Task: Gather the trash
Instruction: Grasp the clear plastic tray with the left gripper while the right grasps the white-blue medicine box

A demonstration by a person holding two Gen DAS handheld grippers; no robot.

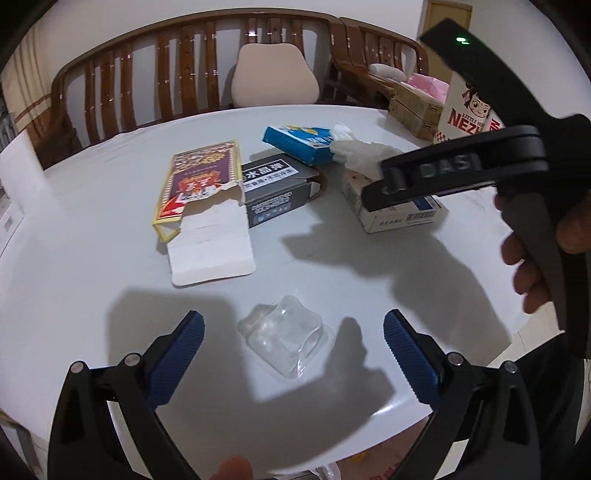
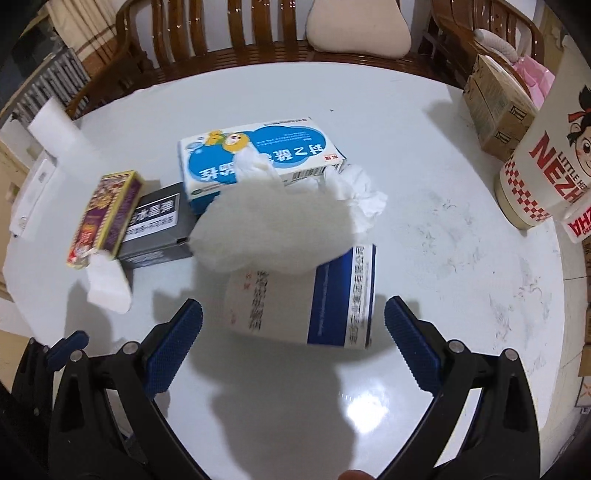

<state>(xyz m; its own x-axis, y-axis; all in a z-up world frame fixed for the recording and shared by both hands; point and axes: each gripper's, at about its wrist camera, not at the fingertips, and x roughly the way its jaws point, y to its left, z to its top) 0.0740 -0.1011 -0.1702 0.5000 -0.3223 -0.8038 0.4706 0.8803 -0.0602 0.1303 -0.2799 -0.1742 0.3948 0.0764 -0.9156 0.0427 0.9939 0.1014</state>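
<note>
My left gripper (image 1: 293, 332) is open, its blue pads either side of a clear plastic blister shell (image 1: 286, 334) on the white table (image 1: 110, 229). My right gripper (image 2: 293, 325) is open, just before a white-and-blue medicine box (image 2: 306, 302) with crumpled white tissue (image 2: 277, 225) on top. Behind lie a blue-and-white box (image 2: 258, 155), a dark grey box (image 2: 155, 229) and a torn purple-yellow carton (image 2: 107, 214). The left wrist view shows the same carton (image 1: 199, 184), grey box (image 1: 277, 188), blue box (image 1: 299, 142) and the right gripper's body (image 1: 461, 166) over the white box (image 1: 399, 214).
A tall Nezha paper bucket (image 2: 546, 158) and cardboard boxes (image 2: 495, 107) stand at the table's right edge. Wooden chairs with a beige cushion (image 2: 358, 26) ring the far side. The near table edge curves below my left gripper.
</note>
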